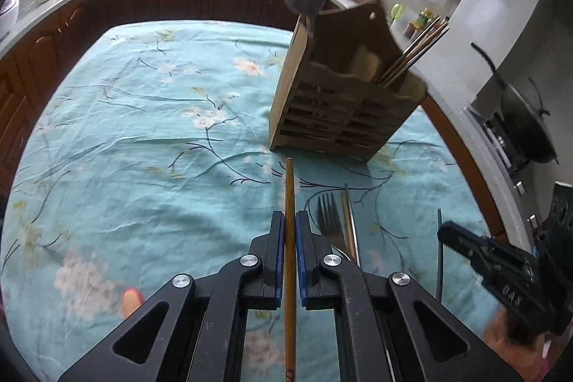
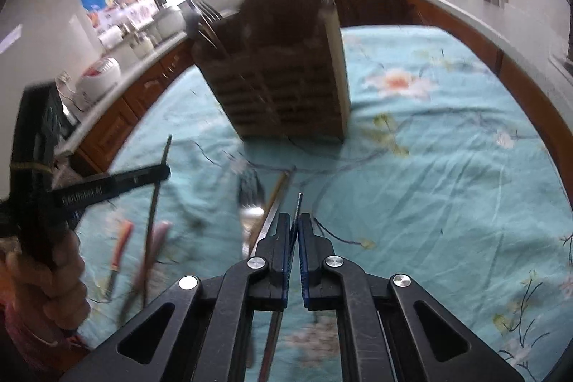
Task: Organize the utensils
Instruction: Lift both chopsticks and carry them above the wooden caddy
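With chopsticks, forks and a ladle already standing in the wooden caddy [image 1: 343, 95], each gripper's fingers were clamped on one chopstick, the left [image 1: 290, 224] on a wooden one [image 1: 290, 188], the right [image 2: 294, 224] on a dark one [image 2: 299, 203], while a fork [image 1: 327, 213] lay on the desk [image 1: 143, 131].

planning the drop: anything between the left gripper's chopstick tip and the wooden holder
Only bare cloth, in the left wrist view, between the chopstick tip and the holder.
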`<state>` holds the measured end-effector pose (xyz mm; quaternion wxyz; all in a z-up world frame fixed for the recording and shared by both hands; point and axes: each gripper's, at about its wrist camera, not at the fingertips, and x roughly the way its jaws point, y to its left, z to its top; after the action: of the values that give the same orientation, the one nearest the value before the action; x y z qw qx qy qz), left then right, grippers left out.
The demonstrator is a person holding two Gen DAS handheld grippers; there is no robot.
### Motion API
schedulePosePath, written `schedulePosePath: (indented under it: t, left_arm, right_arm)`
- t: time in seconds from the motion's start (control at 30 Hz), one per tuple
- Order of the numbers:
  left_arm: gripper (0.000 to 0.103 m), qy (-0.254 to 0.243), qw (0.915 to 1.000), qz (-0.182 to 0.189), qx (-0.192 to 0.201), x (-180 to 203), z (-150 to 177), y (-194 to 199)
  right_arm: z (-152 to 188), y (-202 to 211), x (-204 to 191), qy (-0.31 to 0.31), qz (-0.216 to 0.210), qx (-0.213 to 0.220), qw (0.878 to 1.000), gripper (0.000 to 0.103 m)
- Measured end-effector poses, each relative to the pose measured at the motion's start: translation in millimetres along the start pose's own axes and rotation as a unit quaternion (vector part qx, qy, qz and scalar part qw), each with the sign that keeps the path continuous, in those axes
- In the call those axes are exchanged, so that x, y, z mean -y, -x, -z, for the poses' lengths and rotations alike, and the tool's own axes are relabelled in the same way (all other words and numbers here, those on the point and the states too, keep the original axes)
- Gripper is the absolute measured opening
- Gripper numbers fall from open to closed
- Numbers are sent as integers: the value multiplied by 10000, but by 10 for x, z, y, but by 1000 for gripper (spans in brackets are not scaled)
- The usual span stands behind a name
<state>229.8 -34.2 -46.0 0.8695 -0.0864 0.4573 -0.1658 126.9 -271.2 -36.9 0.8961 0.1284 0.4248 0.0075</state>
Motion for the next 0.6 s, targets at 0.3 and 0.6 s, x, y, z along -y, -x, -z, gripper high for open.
schedulePosePath:
  t: [0.3, 0.6]
  left_arm:
    - [5, 33, 9993, 117, 366, 38, 152, 697]
    - [5, 39, 9976, 248, 647, 64, 312, 1231]
  right_arm:
    - [-87, 436, -116, 51, -68, 528, 9986, 4]
    - [-114, 735, -184, 94, -110, 905, 9958, 3]
